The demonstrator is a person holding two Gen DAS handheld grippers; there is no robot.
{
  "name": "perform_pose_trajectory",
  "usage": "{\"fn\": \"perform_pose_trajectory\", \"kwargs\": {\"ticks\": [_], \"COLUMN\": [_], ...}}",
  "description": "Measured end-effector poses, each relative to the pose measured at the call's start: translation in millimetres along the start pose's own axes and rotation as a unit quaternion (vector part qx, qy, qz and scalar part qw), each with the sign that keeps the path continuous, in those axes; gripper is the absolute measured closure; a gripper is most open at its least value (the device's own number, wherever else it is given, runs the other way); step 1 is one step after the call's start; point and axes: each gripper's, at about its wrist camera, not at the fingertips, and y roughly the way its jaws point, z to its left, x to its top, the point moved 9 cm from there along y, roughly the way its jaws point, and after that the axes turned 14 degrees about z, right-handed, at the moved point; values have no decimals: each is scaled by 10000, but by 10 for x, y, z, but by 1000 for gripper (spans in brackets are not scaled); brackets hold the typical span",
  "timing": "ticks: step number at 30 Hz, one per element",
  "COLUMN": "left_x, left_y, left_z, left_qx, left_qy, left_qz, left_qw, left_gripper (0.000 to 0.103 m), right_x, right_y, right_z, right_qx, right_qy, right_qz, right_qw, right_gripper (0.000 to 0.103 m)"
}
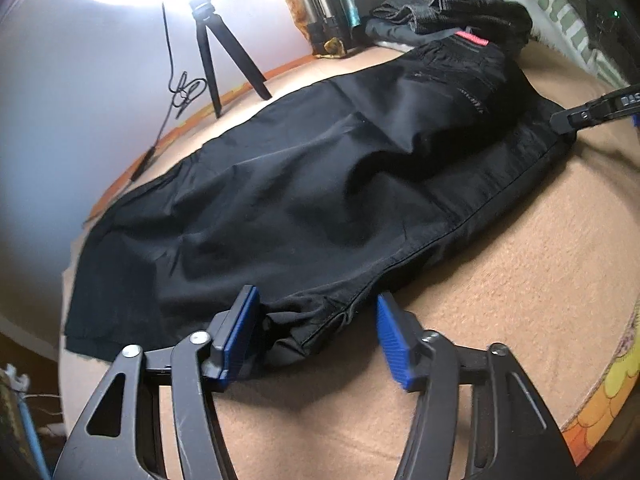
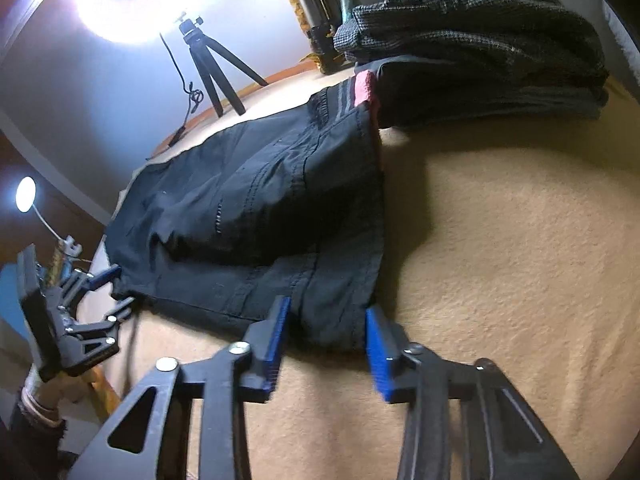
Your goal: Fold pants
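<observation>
Both tools, left tool [image 1: 318, 334] & right tool [image 2: 326, 346], are sitting wide open w/ pants [image 1: 304, 184] edge between pads, legs stretching ahead-left.

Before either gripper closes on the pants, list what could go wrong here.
1. Both the left gripper and right gripper stand open around bunched edges of the black pants; closing may catch only one layer, so the fold skews.
2. The waistband lies against the stack of folded clothes; lifting could drag it.
3. The tripod stands beyond the pants; swung fabric might hit it.
</observation>
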Motion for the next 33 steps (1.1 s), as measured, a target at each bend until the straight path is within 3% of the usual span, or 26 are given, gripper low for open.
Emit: {"fn": "perform_pose_trajectory", "kwargs": {"ticks": [1,6,10,15,20,22,23,24,25,27,29,33], "left_x": [3,23,46,-23,-118,-144,-150,-151,-155,-148,-163,-289], "left_y": [1,-79,-238,-398,-330,-289,-289,-300,-322,-404,-491,-507], "left_z": [-4,-17,33,31,-69,-58,-38,-4,26,119,304,849], "left_qx": [-96,-152,-260,-682,-836,-975,-1082,-1143,-1160,-1183,-1199,-1323], "left_qy": [-14,20,-75,-297,-211,-295,-403,-527,-603,-763,-1047,-1887], "left_qz": [-23,-174,-375,-470,-286,-137,-111,-102,-110,-227,-380,-450], "left_qw": [10000,9997,9989,9961,9959,9947,9932,9920,9914,9898,9865,9720], "left_gripper": [68,93,95,96,95,88,85,78,74,55,45,45], "right_x": [8,33,61,-41,-174,-185,-162,-142,-105,-66,-32,23], "right_y": [-8,-140,-474,-751,-617,-601,-619,-663,-722,-796,-817,-737], "right_z": [-26,-22,99,97,64,52,26,3,21,73,219,543], "right_qx": [-6,653,1161,1434,629,290,-7,-260,-542,-711,-798,-959], "right_qy": [57,286,233,351,57,-103,-157,-216,-335,-532,-780,-1230], "right_qz": [-1,-16,-298,-486,-350,-245,-272,-372,-557,-683,-803,-900], "right_qw": [10000,9975,9925,9878,9974,9992,9995,9987,9964,9937,9905,9837], "right_gripper": [90,97,98,103,103,97,85,66,65,65,65,65]}}
